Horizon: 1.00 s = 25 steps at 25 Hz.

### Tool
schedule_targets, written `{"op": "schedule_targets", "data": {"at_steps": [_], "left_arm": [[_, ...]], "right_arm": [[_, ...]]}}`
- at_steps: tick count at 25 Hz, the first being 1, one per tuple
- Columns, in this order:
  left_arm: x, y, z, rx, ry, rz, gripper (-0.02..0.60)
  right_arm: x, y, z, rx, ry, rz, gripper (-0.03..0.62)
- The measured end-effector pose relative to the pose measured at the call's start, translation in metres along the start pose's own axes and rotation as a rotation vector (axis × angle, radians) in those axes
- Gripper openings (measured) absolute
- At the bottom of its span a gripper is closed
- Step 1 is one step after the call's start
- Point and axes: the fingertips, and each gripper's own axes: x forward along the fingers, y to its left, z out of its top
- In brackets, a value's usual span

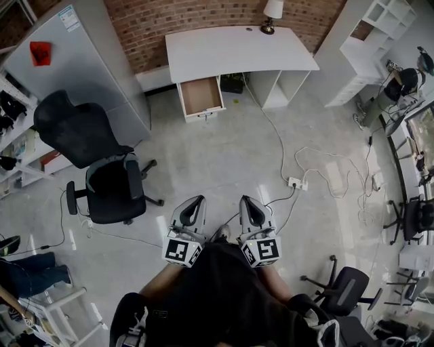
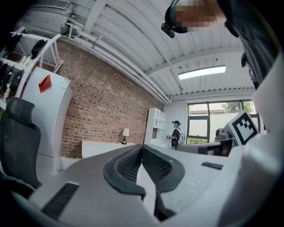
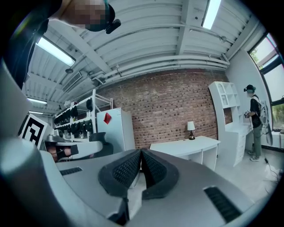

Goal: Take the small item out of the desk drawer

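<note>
The jaws of the left gripper are pressed together, their ribbed pads meeting at the tips, and nothing is held between them. The jaws of the right gripper are likewise closed tip to tip, with nothing gripped. In the head view both grippers are held side by side, just in front of the person's body, with their tips pointed toward 12 o'clock and bare floor beneath them.

At 12 o'clock, well apart from the grippers, a white desk is set against a brick wall. Its drawer is pulled open at the desk's left end, and a brown inner bottom is shown. The small item cannot be made out in the drawer from this distance. A lamp is stood at the desk's back edge.

At 9 to 10 o'clock a black office chair is placed, with a tall white cabinet beyond it at 11 o'clock. At 2 o'clock a power strip is laid on the floor among loose white cables. White shelving is seen at 1 o'clock, and another person is stood beside it.
</note>
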Motion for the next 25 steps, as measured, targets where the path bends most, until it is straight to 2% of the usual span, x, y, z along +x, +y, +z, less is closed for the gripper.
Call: {"op": "schedule_targets", "data": {"at_steps": [10,14,19,25], "left_arm": [[0.028,-0.032,-0.002,0.024,0.004,0.027,0.009],[0.040,-0.040,-0.001,0.043,-0.001,0.047,0.009],[0.052,-0.029,-0.009,0.028,0.026,0.081,0.009],[0.083,0.008,-0.023,-0.012,0.034,0.096,0.009]], "right_arm": [[-0.015,-0.045,-0.002,0.020,-0.004,0.025,0.025],[-0.013,-0.064,-0.007,-0.004,0.000,0.051,0.025],[0.003,-0.079,-0.009,0.029,0.003,0.059,0.025],[0.052,-0.087,-0.025,0.009,0.057,0.067,0.025]]}}
